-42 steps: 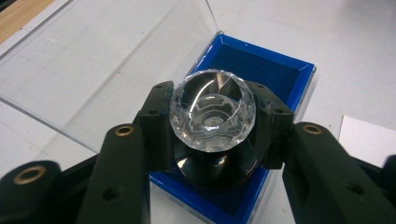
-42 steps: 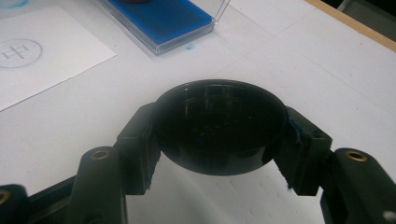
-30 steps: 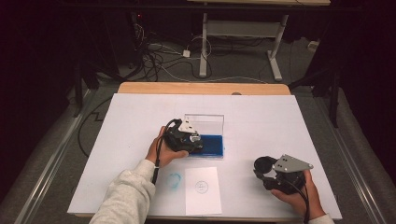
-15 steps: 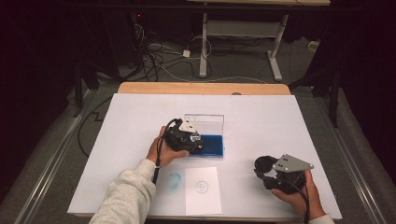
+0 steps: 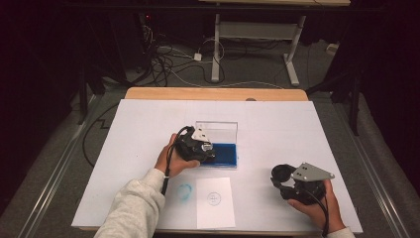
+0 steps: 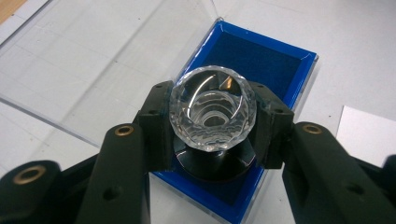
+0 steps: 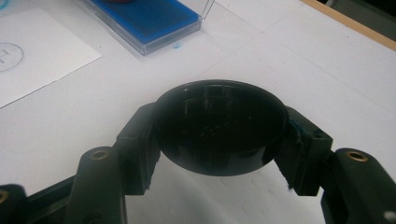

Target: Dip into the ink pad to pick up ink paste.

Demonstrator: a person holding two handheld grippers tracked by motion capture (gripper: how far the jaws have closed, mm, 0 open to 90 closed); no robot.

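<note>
Near the middle of the table, the left gripper (image 5: pixel 210 148) pinches a faceted clear stamp (image 6: pixel 213 113) by its handle, its black base over the blue pad of the open ink case (image 6: pixel 280 60). A white card (image 5: pixel 213 201) with a round mark lies at the front edge. Toward the front right corner, the right gripper (image 5: pixel 278 174) clamps a black round cap (image 7: pixel 219 126).

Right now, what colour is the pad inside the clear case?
Deep blue ink pad, clearest in the left gripper view.

The hand-held gripper (image 7: pixel 219 140) clamps a black round cap (image 7: pixel 219 128) above white paper (image 7: pixel 280 60), blue tray (image 7: pixel 147 18) beyond.
</note>
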